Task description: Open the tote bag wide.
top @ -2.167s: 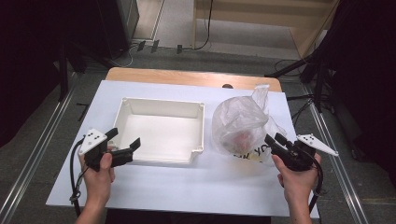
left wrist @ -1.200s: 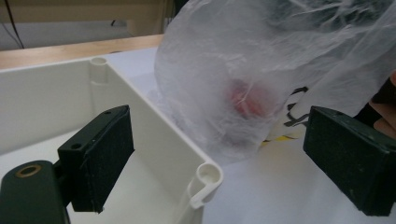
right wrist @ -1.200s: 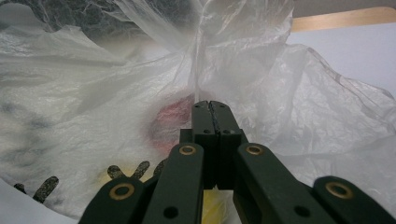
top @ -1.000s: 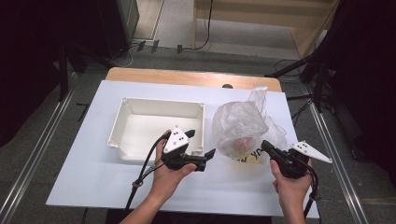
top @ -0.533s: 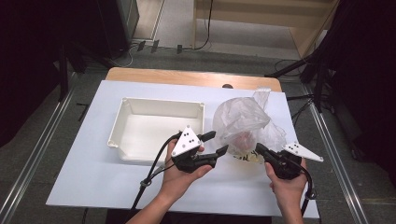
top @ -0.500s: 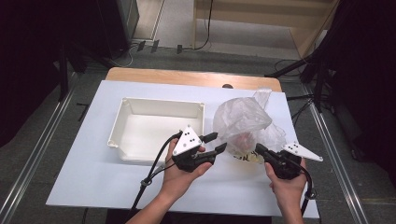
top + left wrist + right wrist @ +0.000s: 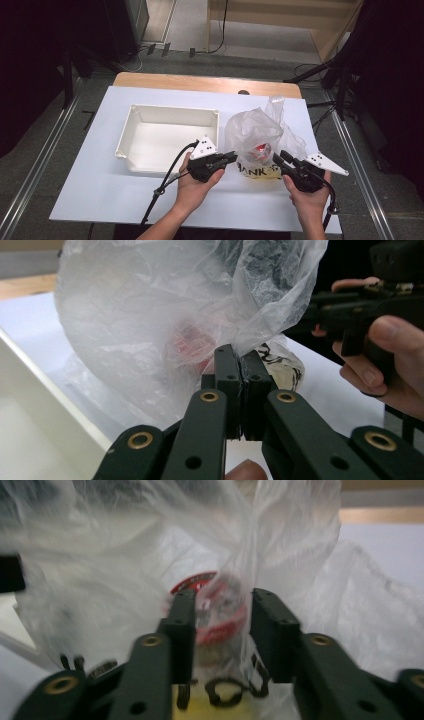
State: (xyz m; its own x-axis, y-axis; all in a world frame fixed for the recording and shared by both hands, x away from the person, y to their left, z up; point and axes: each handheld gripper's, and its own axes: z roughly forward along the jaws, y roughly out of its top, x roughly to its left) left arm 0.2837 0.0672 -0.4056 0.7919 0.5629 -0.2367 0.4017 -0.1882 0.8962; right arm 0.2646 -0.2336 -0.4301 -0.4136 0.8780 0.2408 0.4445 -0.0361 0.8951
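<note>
A crumpled clear plastic bag (image 7: 255, 132) stands on the white table, right of centre, with a red-labelled round item (image 7: 261, 148) inside it and black lettering on a yellow patch at its base. My left gripper (image 7: 231, 157) is at the bag's lower left. In the left gripper view it (image 7: 240, 357) is shut, pinching a fold of the bag (image 7: 150, 315). My right gripper (image 7: 280, 158) is at the bag's lower right. In the right gripper view it (image 7: 222, 610) is open, with bag film and the red-labelled item (image 7: 220, 625) between its jaws.
An empty white tray (image 7: 172, 107) sits just left of the bag, its right wall close to my left hand. The white table top (image 7: 100, 190) has a wooden strip (image 7: 200, 82) along its far edge. Metal rails run along both sides.
My left gripper has swung from the tray's left side across to the bag and shut on its film. My right gripper has edged in towards the bag.
</note>
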